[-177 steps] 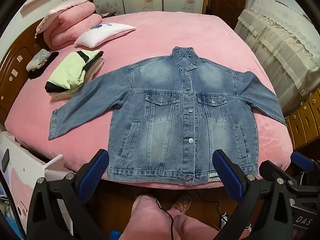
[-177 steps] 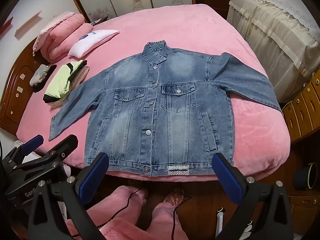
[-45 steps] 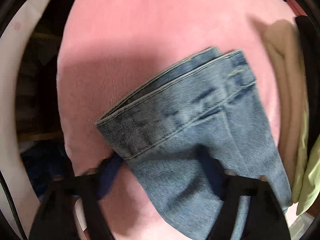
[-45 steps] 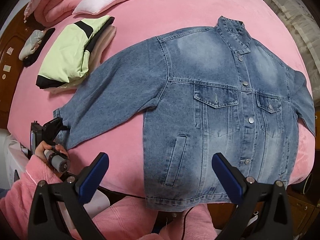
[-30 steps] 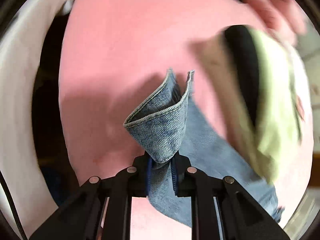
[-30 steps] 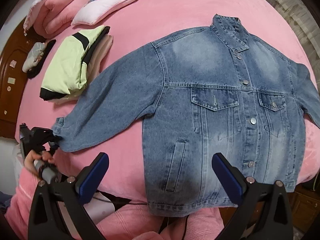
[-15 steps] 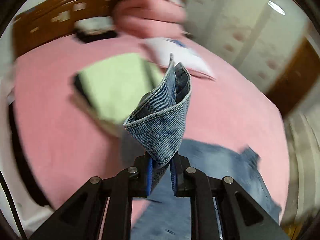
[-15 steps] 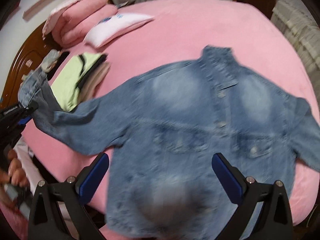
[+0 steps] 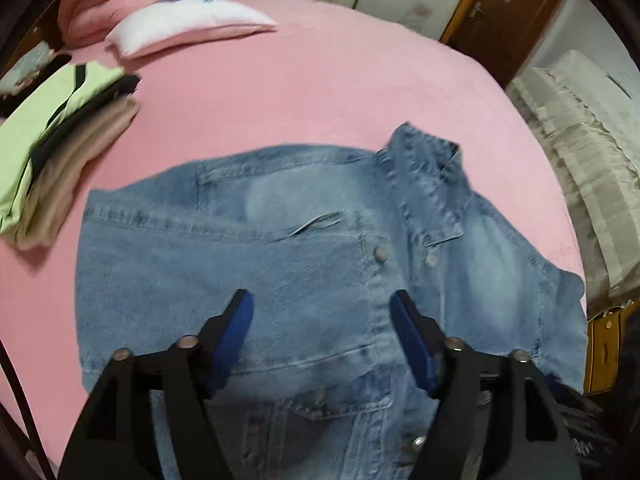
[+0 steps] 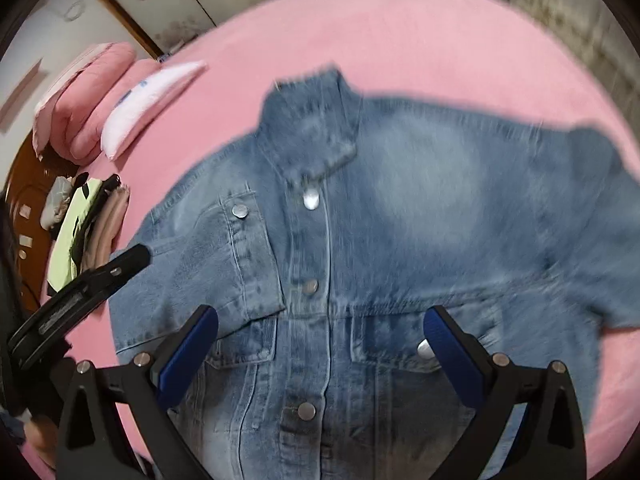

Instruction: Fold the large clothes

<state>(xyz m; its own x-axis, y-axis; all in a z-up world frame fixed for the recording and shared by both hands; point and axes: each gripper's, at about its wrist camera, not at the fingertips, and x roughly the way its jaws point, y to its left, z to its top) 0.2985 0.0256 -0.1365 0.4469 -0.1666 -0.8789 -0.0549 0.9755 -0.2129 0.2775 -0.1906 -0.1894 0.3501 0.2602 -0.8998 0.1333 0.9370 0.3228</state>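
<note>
Left wrist: left gripper [image 9: 320, 312] jaws opening, nothing between them, sleeve [image 9: 224, 280] folded across jacket [image 9: 500, 264] beneath. Right gripper [image 10: 320, 332] open, empty; other sleeve [image 10: 592, 184] likely next.

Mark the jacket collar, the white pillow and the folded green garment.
collar [image 9: 424, 156], left wrist view, on the raised denim band.
white pillow [image 9: 188, 24], left wrist view, on its top face.
green garment [image 9: 44, 120], left wrist view, on the top layer of the stack.

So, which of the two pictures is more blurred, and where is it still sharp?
Right wrist view: strong motion smear over the denim jacket and bed, though the right gripper stays sharp. Left wrist view: milder blur, stitching readable; both curve at the edges.
</note>
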